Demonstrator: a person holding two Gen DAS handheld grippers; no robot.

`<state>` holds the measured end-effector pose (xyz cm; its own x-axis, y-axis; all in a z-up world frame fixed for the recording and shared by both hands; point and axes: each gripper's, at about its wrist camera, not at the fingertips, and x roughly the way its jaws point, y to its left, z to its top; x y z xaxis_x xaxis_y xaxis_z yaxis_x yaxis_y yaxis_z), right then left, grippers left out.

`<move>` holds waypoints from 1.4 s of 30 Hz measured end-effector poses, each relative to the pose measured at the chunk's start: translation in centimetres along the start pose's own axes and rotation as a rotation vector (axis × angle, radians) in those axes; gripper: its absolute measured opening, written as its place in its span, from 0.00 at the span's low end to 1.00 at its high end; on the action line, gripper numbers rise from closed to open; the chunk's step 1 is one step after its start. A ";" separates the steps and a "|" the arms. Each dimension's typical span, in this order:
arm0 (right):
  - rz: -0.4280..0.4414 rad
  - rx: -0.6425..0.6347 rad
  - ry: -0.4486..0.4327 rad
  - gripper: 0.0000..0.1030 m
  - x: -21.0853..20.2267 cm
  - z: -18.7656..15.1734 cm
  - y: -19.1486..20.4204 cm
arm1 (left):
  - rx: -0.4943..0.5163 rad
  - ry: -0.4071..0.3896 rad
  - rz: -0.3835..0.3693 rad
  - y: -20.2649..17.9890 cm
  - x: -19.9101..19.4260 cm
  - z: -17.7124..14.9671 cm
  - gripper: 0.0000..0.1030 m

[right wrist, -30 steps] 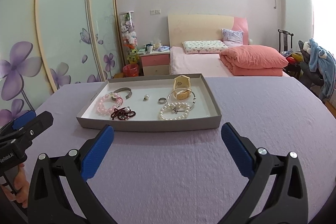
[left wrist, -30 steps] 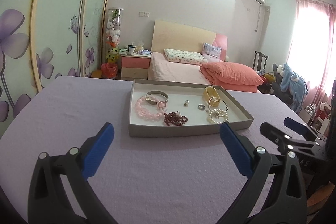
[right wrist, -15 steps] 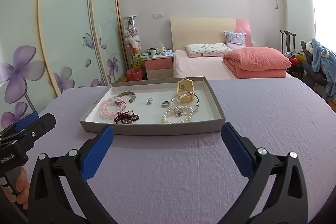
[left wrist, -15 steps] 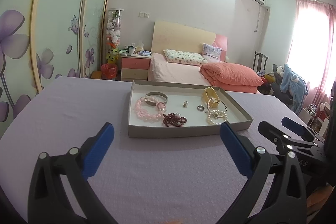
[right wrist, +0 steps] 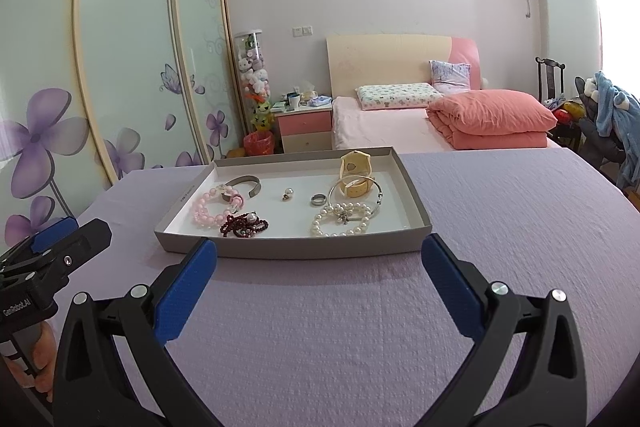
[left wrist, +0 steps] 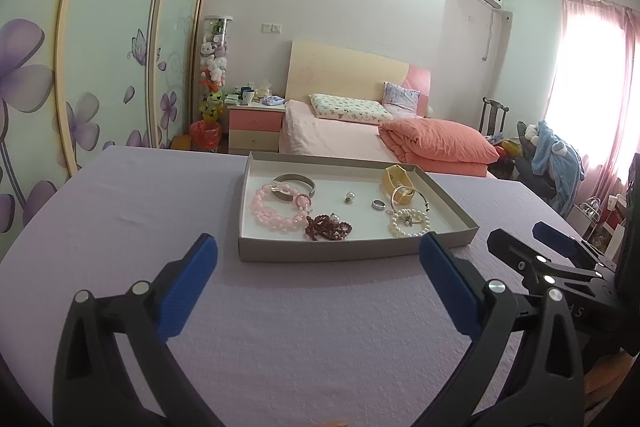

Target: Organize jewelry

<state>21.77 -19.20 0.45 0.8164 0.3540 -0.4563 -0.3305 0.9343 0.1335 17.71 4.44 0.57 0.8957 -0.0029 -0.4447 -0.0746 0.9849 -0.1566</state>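
On the lilac tablecloth (right wrist: 500, 211), a shallow grey tray (right wrist: 304, 247) holds, left to right, a pink bead bracelet (right wrist: 208, 209), dark red beads (right wrist: 243, 225), a small ring (right wrist: 318, 199) and a pearl bracelet (right wrist: 340, 221). Both the left gripper (left wrist: 320, 267) and right gripper (right wrist: 320, 267) hover before it, spread wide and empty. Fisheye edges cut off their handles, and the tiny charm (right wrist: 287, 193) is hard to identify.

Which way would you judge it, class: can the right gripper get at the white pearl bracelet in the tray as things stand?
Probably yes: the right gripper is open, and the pearl bracelet lies near the low front wall of the tray, uncovered.
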 end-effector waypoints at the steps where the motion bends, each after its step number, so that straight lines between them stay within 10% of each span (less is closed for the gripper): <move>1: 0.000 0.000 0.001 0.98 0.0 0.0 0.0 | 0.000 0.001 0.000 0.0 0.0 0.0 0.96; 42: 0.009 -0.002 0.002 0.98 0.0 -0.3 0.5 | -0.002 0.012 0.009 0.2 0.3 -0.2 0.96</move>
<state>21.50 -18.76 0.23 0.8124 0.3622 -0.4569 -0.3387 0.9310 0.1358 17.89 4.58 0.22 0.8898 0.0035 -0.4563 -0.0833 0.9844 -0.1547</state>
